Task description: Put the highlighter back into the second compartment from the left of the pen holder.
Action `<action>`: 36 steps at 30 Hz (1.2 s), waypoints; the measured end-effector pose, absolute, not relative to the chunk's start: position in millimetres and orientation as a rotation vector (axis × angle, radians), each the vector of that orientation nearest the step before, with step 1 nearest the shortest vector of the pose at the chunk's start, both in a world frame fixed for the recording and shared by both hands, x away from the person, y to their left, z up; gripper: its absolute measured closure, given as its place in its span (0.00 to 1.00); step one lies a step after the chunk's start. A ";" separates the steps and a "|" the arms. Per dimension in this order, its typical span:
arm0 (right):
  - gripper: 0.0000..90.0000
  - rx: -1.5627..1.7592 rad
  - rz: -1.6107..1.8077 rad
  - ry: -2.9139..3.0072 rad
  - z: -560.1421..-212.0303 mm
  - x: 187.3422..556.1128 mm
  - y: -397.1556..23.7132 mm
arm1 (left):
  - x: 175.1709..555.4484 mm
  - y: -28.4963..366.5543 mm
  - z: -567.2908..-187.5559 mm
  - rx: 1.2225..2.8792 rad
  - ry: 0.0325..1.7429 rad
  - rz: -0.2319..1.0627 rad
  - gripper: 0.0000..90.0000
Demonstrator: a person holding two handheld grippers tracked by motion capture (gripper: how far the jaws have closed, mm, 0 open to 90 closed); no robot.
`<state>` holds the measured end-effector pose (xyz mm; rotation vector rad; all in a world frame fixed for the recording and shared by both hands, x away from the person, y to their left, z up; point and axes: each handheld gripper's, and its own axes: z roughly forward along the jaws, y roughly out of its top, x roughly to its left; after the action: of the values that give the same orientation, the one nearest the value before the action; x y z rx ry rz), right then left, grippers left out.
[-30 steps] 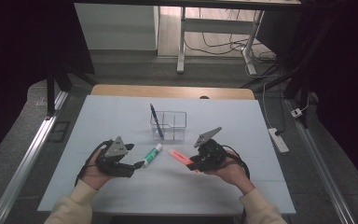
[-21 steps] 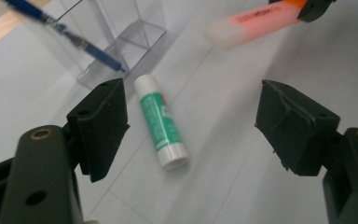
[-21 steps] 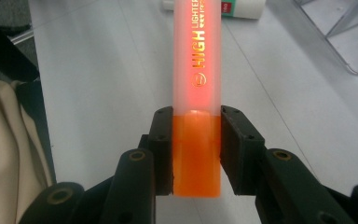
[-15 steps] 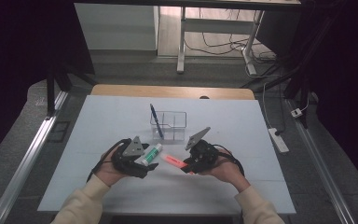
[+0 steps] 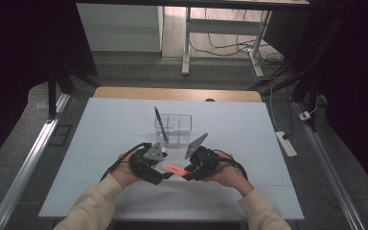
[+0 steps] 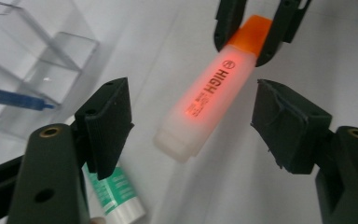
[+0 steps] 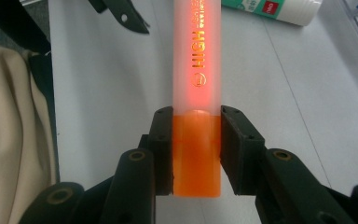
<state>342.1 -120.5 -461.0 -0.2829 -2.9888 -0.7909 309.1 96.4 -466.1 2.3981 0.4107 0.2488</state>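
Observation:
An orange highlighter [image 7: 196,60] with a frosted body is off the table, my right gripper [image 7: 196,149] shut on its orange cap end. Its free end [image 6: 186,135] reaches between the jaws of my left gripper [image 6: 196,126], which have just been closing; the pads stand apart from it on both sides. In the high view both grippers meet at the table's front middle, left gripper [image 5: 165,175] facing right gripper [image 5: 187,173] with the highlighter [image 5: 175,168] between them. A green and white glue stick [image 6: 114,196] lies on the table under the left jaw.
A clear plastic organizer [image 5: 179,125] stands behind the grippers at the table's middle, with a blue pen [image 5: 160,117] leaning in its left compartment. The white table top [image 5: 249,143] stretches to either side. A cream sleeve [image 7: 14,130] is at the left of the right gripper view.
My left gripper has moved right, away from the glue stick, up to the highlighter's free end. The right gripper has shifted slightly left with the highlighter still in it.

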 end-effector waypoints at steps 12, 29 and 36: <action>0.74 -0.096 -0.770 -3.010 -462.5 333.6 -114.3 | 311.7 78.8 -475.6 2.510 0.262 0.146 0.50; 0.73 -0.043 -0.787 -2.995 -461.3 332.4 -114.5 | 304.1 72.3 -482.9 2.590 0.160 0.096 0.73; 0.59 -0.267 -1.041 -2.948 -451.4 342.2 -131.9 | 311.9 89.2 -478.3 2.501 0.283 0.153 0.73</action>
<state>342.2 -131.9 -451.4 -0.2673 -2.9485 -1.0408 311.9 89.2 -478.3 2.5015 0.2833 0.1534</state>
